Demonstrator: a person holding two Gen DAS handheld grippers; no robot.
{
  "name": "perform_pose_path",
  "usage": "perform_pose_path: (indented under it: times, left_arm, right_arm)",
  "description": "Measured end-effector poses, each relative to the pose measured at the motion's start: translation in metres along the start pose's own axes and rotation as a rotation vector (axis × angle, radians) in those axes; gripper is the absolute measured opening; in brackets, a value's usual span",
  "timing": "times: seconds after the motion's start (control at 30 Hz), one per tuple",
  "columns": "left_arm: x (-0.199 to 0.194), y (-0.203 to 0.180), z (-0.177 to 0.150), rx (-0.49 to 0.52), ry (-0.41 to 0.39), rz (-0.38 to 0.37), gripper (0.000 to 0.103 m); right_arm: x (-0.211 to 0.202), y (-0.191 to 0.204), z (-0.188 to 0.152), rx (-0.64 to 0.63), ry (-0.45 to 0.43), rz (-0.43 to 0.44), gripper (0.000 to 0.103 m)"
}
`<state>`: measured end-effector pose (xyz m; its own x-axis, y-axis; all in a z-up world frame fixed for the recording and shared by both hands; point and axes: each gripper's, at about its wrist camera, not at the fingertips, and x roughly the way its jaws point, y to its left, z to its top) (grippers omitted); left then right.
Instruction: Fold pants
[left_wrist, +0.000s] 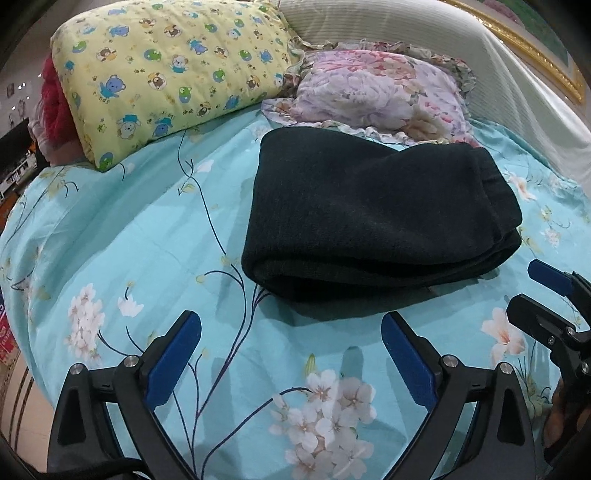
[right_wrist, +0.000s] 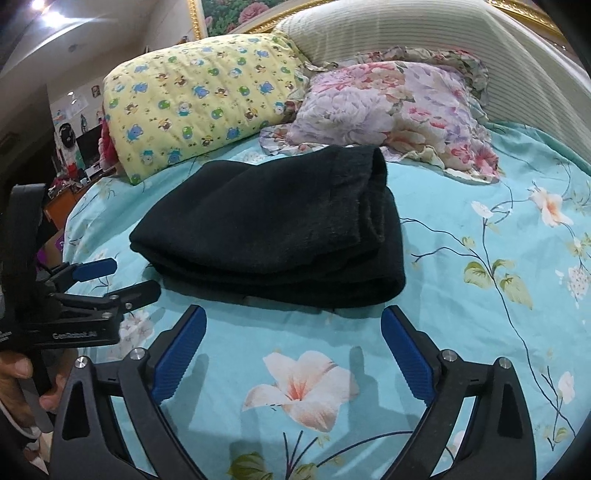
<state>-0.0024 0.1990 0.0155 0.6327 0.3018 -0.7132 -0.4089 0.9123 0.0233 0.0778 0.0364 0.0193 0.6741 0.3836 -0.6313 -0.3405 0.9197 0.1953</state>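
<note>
The black pants (left_wrist: 376, 218) lie folded in a thick stack on the turquoise floral bedsheet (left_wrist: 129, 236); they also show in the right wrist view (right_wrist: 273, 229). My left gripper (left_wrist: 291, 332) is open and empty, just short of the near edge of the pants. My right gripper (right_wrist: 293, 325) is open and empty, also just short of the near edge. Each gripper shows in the other's view: the right one at the right edge (left_wrist: 532, 295), the left one at the left edge (right_wrist: 133, 277).
A yellow teddy-print pillow (left_wrist: 166, 74) and a floral ruffled pillow (left_wrist: 376, 92) lie behind the pants. A striped cream headboard (left_wrist: 461, 44) stands at the back. The bed's edge drops off at the left (left_wrist: 22, 295), with room furniture beyond.
</note>
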Motion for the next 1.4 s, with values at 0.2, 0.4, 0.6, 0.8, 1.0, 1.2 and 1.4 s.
perform_pose_path:
  times: [0.2,0.4,0.6,0.8,1.0,1.2,1.4]
  left_arm:
    - [0.007,0.002,-0.002,-0.014,0.015,0.018,0.099]
    - [0.01,0.001,-0.002,-0.017,0.008,0.01,0.099]
    - [0.012,-0.005,-0.003,0.001,0.012,0.0,0.099]
    - [0.013,-0.004,-0.002,0.006,0.001,0.023,0.099]
    - [0.015,-0.004,-0.001,0.003,0.009,0.014,0.099]
    - [0.014,-0.006,0.001,0.013,0.008,-0.018,0.099]
    - [0.012,-0.009,0.002,0.022,0.001,-0.018,0.099]
  right_arm:
    - [0.005,0.001,-0.001,-0.002,-0.01,-0.01,0.097]
    - [0.009,0.0,-0.002,0.014,-0.019,0.0,0.097]
    - [0.016,0.0,0.0,0.027,-0.016,0.007,0.097]
    - [0.015,0.005,0.0,0.01,-0.018,0.006,0.097]
    - [0.016,0.005,0.0,0.012,-0.018,0.008,0.097]
    - [0.014,0.007,0.0,0.012,-0.016,0.011,0.097]
    - [0.013,0.007,-0.001,0.015,-0.014,0.01,0.097]
